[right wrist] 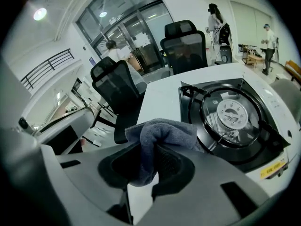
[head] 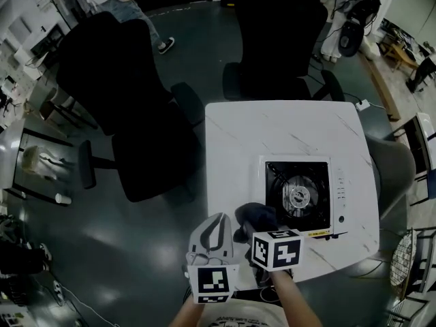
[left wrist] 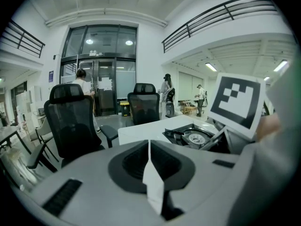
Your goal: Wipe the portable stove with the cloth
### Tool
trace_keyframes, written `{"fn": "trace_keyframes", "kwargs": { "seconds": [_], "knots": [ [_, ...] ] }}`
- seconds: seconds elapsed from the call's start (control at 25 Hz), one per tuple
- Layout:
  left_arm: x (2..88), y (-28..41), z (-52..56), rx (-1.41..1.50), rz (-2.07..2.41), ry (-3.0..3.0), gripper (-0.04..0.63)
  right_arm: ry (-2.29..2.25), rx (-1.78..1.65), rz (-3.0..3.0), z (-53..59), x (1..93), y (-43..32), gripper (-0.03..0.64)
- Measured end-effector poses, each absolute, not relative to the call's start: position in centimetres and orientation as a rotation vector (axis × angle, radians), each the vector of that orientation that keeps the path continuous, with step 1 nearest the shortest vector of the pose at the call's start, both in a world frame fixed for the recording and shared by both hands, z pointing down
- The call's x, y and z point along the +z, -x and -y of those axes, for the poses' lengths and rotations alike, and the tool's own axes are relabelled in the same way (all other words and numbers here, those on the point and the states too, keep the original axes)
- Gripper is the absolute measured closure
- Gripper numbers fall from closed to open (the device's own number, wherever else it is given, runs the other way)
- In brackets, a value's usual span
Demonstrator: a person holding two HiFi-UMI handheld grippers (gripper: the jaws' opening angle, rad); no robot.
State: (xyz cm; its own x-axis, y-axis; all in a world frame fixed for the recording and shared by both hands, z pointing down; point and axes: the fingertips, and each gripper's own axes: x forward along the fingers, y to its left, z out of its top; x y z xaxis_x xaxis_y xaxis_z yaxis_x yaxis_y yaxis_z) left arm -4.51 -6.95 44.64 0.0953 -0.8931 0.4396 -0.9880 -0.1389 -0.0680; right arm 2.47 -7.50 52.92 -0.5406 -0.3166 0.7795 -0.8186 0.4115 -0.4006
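Right gripper view: we held the cloth (right wrist: 162, 134) pinched in the right tongs (right wrist: 151, 160), with the stove (right wrist: 231, 117) just ahead-right of them on the bench (right wrist: 161, 97). Our left tongs (left wrist: 149, 144) were pressed together, empty.

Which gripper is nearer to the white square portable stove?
Right. The right gripper, holding a dark grey cloth, sits at the white stove's near-left corner; the left gripper hangs farther left.
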Motion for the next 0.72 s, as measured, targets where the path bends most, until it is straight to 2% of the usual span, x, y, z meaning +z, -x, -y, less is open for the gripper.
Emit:
{"fn": "trace_keyframes", "kwargs": {
  "seconds": [0.72],
  "knots": [
    [44.4,4.6,8.0,0.556,1.890,-2.114,0.572,-0.820,1.109,2.166,8.7,49.3,-1.8,0.528]
  ]
}}
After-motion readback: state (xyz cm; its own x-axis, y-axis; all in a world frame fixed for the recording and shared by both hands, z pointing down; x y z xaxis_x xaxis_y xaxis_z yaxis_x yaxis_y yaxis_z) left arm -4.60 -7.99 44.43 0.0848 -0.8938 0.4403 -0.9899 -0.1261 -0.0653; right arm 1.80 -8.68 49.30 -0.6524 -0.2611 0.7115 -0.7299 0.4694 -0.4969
